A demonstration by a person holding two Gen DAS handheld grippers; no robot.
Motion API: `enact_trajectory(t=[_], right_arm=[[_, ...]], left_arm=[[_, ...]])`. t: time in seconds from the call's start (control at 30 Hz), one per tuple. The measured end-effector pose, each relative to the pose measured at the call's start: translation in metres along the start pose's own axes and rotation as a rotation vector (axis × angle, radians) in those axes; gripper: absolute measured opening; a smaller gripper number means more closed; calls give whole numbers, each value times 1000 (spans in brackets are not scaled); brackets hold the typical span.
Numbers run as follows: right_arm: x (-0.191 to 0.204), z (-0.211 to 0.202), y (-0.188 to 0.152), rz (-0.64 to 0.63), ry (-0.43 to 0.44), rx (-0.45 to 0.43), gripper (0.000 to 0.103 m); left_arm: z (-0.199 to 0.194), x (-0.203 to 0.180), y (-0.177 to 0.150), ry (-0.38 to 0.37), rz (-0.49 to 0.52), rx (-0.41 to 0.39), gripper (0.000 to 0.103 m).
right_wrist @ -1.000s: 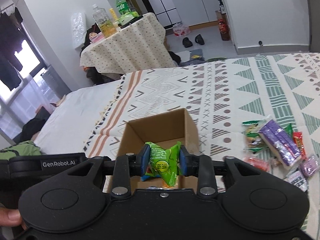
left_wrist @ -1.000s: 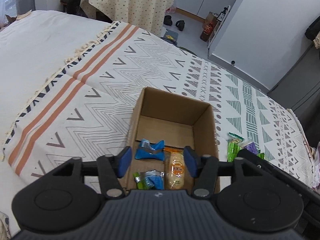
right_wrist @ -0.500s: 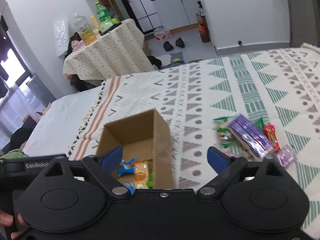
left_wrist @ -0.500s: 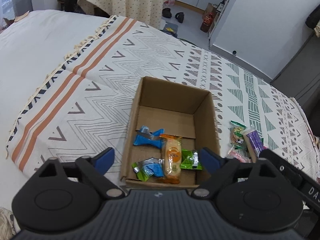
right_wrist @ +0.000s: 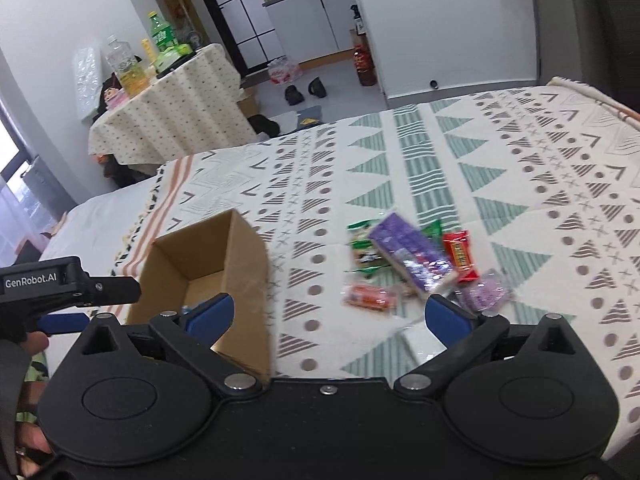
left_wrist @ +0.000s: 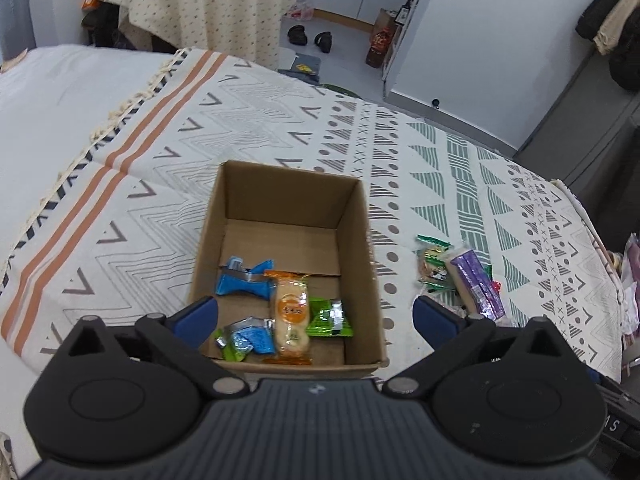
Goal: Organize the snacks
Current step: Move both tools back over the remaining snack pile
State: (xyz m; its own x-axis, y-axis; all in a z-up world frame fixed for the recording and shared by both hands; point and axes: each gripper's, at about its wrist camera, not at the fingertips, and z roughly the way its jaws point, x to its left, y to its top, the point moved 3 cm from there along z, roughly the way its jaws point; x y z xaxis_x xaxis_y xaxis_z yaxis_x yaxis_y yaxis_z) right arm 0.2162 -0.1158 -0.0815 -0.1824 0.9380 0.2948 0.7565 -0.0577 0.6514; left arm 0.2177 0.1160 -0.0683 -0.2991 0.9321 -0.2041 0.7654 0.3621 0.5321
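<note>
Since a moment ago, right gripper has swung from the box toward loose snacks; both grippers' jaws are wide, left gripper too.

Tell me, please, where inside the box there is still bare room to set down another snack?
The far half of the cardboard box floor, behind the blue packet, is bare. The near half is crowded: orange biscuit pack, green packet and a blue-green one. Both grippers, left and right, are open.

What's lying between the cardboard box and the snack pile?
Nothing; in the right wrist view, only bare patterned blanket separates the cardboard box from the snack pile.
</note>
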Motion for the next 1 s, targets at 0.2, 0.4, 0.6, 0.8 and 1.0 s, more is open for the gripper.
enact_trajectory(t=[0.2,0.4,0.6,0.8,1.0], right_arm=[[-23,-6,0,7,-32,7,103],[-45,-11,-2,18,-54,22,103],[-71,-16,-5,36,-80,32,102],[-93,-18,-6,59,-91,36,94],[-112,-18,-5,82,-93,31,86]], left_arm=[[3,-24,-4,-31,29,19,103],[6,-49,-9,-52,57,52,103],[14,-74,-18,-71,88,80,103],[21,-99,-24,-96,120,95,102],[31,-119,-30,-114,120,108,101]])
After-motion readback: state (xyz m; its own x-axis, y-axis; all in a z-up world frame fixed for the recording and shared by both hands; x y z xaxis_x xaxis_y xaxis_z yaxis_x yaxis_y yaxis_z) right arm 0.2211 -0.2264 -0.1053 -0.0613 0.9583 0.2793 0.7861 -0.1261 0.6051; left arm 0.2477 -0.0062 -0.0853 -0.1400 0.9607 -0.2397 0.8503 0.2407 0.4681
